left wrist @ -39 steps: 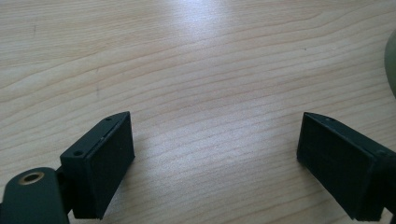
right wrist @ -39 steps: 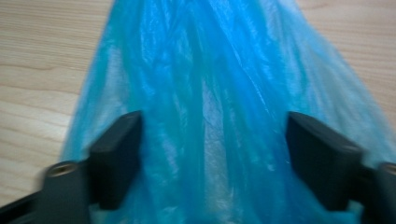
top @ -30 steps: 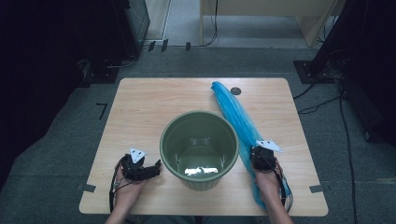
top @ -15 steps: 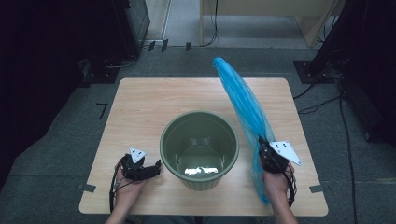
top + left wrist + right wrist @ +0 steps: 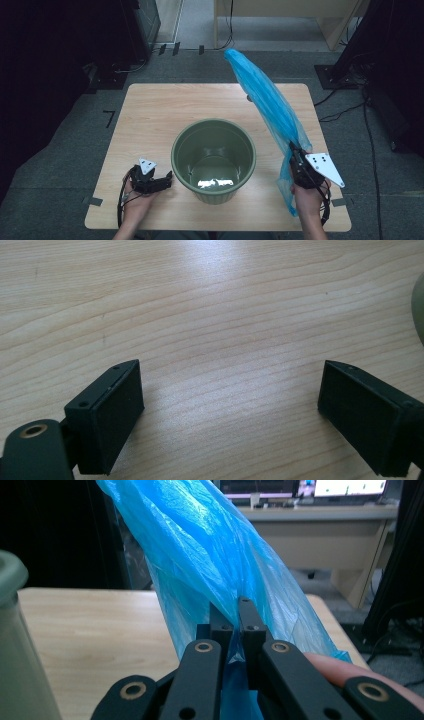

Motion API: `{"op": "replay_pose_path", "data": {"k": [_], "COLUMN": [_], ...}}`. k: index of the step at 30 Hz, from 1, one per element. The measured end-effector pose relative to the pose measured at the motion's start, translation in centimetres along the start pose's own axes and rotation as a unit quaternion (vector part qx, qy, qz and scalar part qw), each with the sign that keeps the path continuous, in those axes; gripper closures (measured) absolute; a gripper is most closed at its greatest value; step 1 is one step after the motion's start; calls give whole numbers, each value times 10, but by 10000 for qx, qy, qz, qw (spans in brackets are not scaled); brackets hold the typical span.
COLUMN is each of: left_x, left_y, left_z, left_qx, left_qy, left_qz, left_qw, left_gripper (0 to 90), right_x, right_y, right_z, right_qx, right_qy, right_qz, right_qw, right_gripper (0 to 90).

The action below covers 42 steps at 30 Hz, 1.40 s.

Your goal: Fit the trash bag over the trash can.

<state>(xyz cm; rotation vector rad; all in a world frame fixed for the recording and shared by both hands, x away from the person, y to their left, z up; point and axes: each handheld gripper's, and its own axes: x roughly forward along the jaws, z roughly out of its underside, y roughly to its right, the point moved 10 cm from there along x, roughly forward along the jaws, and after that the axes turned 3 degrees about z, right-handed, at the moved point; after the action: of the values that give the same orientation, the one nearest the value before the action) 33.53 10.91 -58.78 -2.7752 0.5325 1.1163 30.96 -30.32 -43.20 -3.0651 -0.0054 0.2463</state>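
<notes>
Compared with the earlier frames, the right hand-held gripper sits higher, and the long blue plastic bag it carries is off the desk, slanting up and away. One light wooden desk stands on grey carpet, dark equipment at both sides. The right hand-held gripper has its jaws pressed together, pinching the bag film; the bag's short end hangs below them. The left hand-held gripper rests on the desk, jaws spread, holding nothing. One round green plastic bucket stands between the two grippers.
</notes>
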Motion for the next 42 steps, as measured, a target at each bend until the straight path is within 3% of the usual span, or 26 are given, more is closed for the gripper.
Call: {"op": "replay_pose_path", "data": {"k": [3,8,15,19,22,30,37,42], "left_x": [0,0,0,0,0,0,0,0], "left_y": [0,0,0,0,0,0,0,-1], "left_z": [0,0,0,0,0,0,0,0], "left_qx": [-9,-12,-12,-14,-22,-20,-24,-26], "left_qy": [-1,-1,-1,1,6,4,5,-2], "left_qz": [-9,-13,-13,-13,-17,-17,-17,-26], "left_qw": [10000,10000,10000,10000,10000,10000,10000,10000], "left_gripper": [104,104,104,104,104,105,104,105], "right_x": [-7,-14,-18,-22,-27,-43,-50,-55], "right_y": [4,9,1,-2,-5,-6,0,4], "right_z": [-11,-23,-30,-35,-41,-62,-71,-76], "right_qx": [-27,-138,-585,-552,-724,-705,-839,-865], "right_qy": [301,528,648,767,990,1431,1634,1778], "right_qz": [134,194,-81,-79,-165,-140,-35,-109], "right_qw": [9995,9983,9961,9955,9923,9871,9830,9802], "right_gripper": [900,900,900,900,900,900,900,900]}}
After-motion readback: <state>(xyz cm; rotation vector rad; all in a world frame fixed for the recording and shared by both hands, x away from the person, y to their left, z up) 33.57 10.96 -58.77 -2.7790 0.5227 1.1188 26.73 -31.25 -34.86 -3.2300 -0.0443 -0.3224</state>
